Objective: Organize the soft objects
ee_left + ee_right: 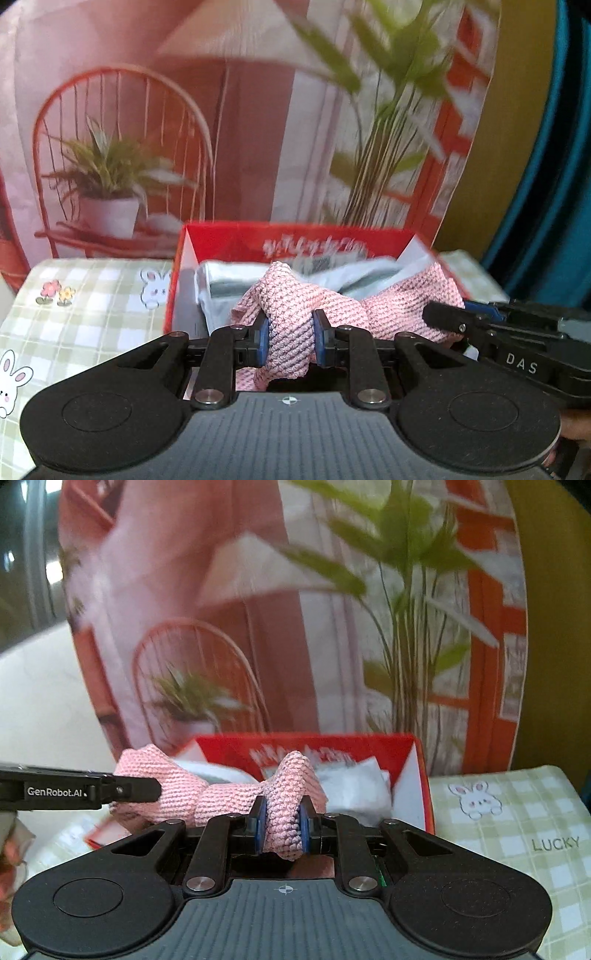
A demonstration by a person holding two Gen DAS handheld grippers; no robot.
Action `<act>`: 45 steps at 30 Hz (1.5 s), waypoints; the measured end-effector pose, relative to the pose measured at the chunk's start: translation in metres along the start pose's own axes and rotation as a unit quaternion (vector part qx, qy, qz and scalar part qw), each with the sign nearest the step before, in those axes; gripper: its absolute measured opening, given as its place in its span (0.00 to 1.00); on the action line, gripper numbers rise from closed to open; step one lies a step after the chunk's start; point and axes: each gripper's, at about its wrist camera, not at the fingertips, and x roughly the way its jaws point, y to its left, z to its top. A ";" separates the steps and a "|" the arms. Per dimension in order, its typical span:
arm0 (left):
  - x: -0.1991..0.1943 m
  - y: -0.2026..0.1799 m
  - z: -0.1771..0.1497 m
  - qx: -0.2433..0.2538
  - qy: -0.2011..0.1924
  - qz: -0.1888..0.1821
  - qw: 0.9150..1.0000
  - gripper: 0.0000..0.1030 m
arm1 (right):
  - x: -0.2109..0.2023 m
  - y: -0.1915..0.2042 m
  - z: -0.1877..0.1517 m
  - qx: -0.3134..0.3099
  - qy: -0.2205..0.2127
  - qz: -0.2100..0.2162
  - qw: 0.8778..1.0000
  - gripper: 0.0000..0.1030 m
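A pink knitted cloth point(291, 314) is held by both grippers just in front of and over an open red box point(221, 240). My left gripper point(290, 341) is shut on one bunched end of it. My right gripper point(283, 825) is shut on the other end point(288, 797). The right gripper also shows in the left wrist view point(454, 317), and the left gripper shows in the right wrist view point(147, 788). The red box point(413, 746) holds pale blue-white folded fabric point(229, 284), also seen in the right wrist view point(351, 786).
A green checked tablecloth with bunny prints point(92, 295) covers the table, also in the right wrist view point(517, 812). A printed backdrop with a chair and plants point(147, 147) stands right behind the box. A teal and yellow object point(535, 147) is at the far right.
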 end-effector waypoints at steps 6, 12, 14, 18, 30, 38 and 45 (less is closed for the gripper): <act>0.040 0.007 -0.001 0.002 0.045 0.013 0.999 0.24 | 0.043 -0.009 -0.001 -0.006 0.061 -0.019 0.998 0.16; 0.063 0.006 -0.005 0.042 0.079 0.032 0.995 0.24 | 0.067 -0.010 0.006 -0.004 0.110 -0.021 0.994 0.16; 0.068 0.009 -0.006 0.043 0.085 0.032 0.995 0.24 | 0.075 -0.007 0.007 -0.012 0.128 -0.023 0.991 0.16; 0.072 0.016 -0.012 0.039 0.093 0.027 0.995 0.25 | 0.086 -0.003 -0.001 -0.014 0.160 -0.018 0.987 0.16; 0.056 0.015 -0.010 0.037 0.089 0.032 0.995 0.46 | 0.083 -0.007 -0.006 0.012 0.177 -0.022 0.984 0.15; 0.014 0.018 -0.004 0.011 0.037 0.031 0.999 0.93 | 0.050 0.013 -0.001 -0.052 0.126 -0.041 0.990 0.36; -0.016 0.014 -0.001 0.006 -0.005 0.052 0.999 1.00 | 0.022 0.008 0.008 -0.046 0.087 -0.054 0.994 0.63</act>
